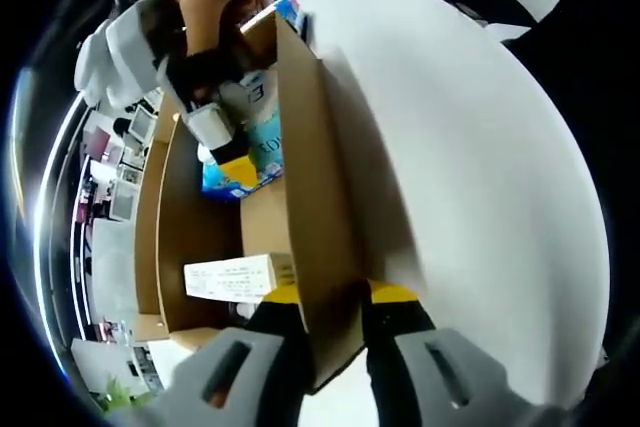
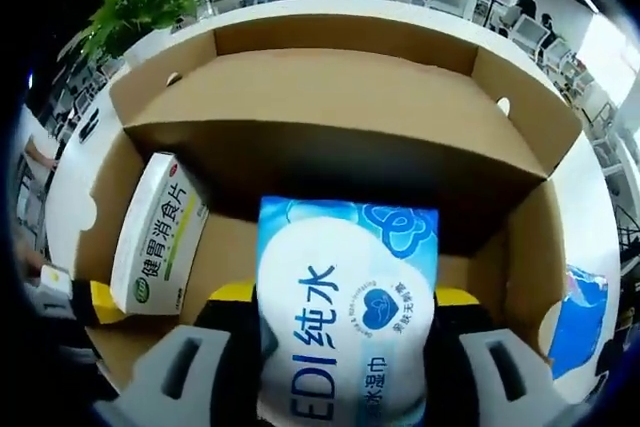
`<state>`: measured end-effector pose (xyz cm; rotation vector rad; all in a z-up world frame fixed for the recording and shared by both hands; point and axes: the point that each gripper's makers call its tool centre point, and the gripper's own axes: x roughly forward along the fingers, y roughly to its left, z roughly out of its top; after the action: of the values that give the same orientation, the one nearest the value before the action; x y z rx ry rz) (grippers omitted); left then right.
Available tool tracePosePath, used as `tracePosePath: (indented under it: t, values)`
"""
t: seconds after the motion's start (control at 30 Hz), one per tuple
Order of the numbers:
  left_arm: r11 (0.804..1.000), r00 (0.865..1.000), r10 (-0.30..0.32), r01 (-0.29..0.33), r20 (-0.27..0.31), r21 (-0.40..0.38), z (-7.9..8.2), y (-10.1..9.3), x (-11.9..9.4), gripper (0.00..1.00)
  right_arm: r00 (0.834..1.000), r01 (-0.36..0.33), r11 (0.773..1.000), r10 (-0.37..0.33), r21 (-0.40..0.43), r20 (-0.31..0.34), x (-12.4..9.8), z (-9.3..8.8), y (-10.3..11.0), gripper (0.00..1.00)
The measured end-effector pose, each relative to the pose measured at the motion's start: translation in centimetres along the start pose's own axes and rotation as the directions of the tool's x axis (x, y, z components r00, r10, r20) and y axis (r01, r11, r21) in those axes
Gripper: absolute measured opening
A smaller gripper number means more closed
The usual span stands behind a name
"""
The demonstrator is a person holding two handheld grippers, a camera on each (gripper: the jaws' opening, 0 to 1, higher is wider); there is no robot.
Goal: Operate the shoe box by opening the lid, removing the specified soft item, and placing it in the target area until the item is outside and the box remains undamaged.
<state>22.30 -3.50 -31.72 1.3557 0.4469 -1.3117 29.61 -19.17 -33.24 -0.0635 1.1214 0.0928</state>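
the step in hand looks like lifting the soft item clear of the open shoe box [image 2: 340, 87], so the sound way is to raise the wet wipes pack [image 2: 345, 317] straight up and out, keeping it off the cardboard walls, while the other tool keeps the box steady without crushing the wall it pinches. in the right gripper view the right tool [image 2: 345, 347] has its jaws closed in against both sides of the blue and white pack, which sits low between them, above the box floor; a white and green carton [image 2: 155, 237] leans in the left part of the box beside it. in the left gripper view the left tool [image 1: 335, 312] is clamped on the edge of a brown box wall [image 1: 310, 177], one jaw inside and one outside, the wall standing upright between them. the right tool also shows there at upper left, reaching down into the box with the pack in its grip. the white surface [image 1: 470, 177] lies just beyond the wall, a likely place to set the pack down. a squeeze too hard on the wall could crease it.
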Motion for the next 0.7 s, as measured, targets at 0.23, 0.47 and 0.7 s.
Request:
tracePosePath:
  t: [0.23,0.47,0.7]
  values:
    - [1.000,1.000,0.001,-0.001,0.003,0.002,0.09,0.00,0.00,0.18,0.998,-0.019,1.000,0.018,-0.023,-0.054,0.06,0.07,-0.15,0.61]
    - [1.000,1.000,0.012,-0.012,0.001,0.006,0.37,0.07,0.08,0.18,0.997,-0.049,0.996,0.045,-0.068,-0.070,0.06,0.41,-0.30,0.61]
    - [1.000,1.000,0.015,-0.015,-0.004,0.002,0.36,0.07,0.03,0.18,0.996,-0.041,0.995,0.033,-0.090,-0.088,-0.70,0.53,-0.84,0.60]
